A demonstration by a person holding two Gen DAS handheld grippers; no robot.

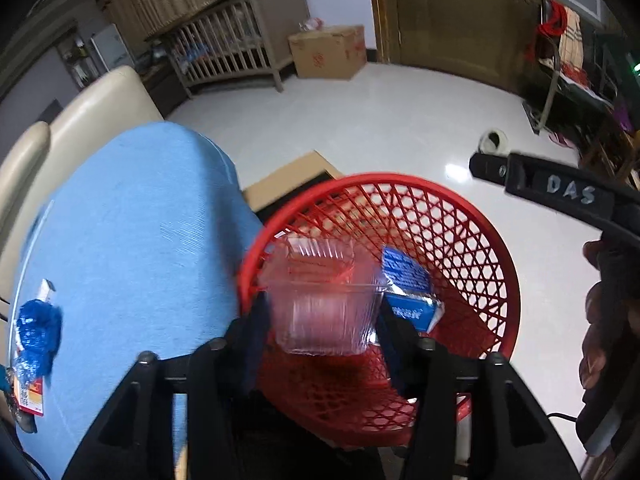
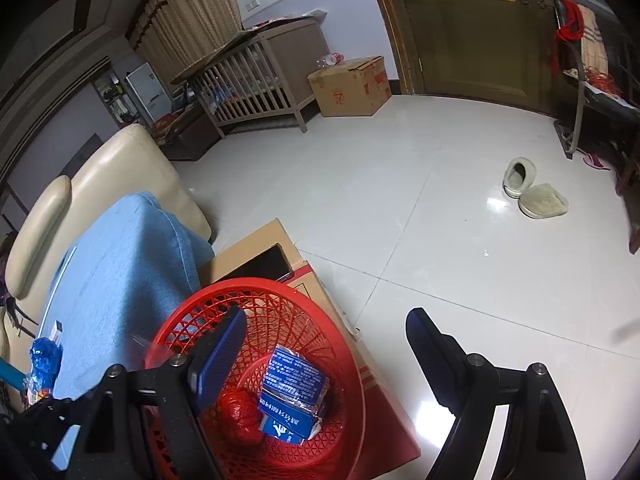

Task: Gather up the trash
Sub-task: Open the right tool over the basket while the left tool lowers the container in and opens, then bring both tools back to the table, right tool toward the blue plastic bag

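The left gripper hangs over the red mesh basket, its fingers spread on either side of a clear plastic container. The container is blurred, and whether the pads press on its walls or stand just off them cannot be told. Beside it in the basket lies a blue printed packet, which in the right wrist view rests near the basket's bottom next to a crumpled red wrapper.

The right gripper is above the basket's near rim with its fingers wide apart and nothing between them; one finger is over the basket, the other over the white tiled floor.

The basket sits on a flat cardboard box just beside the tabletop, which is covered by a blue cloth. At the tabletop's near left edge lie a crumpled blue wrapper and a small white carton, well apart from the basket.
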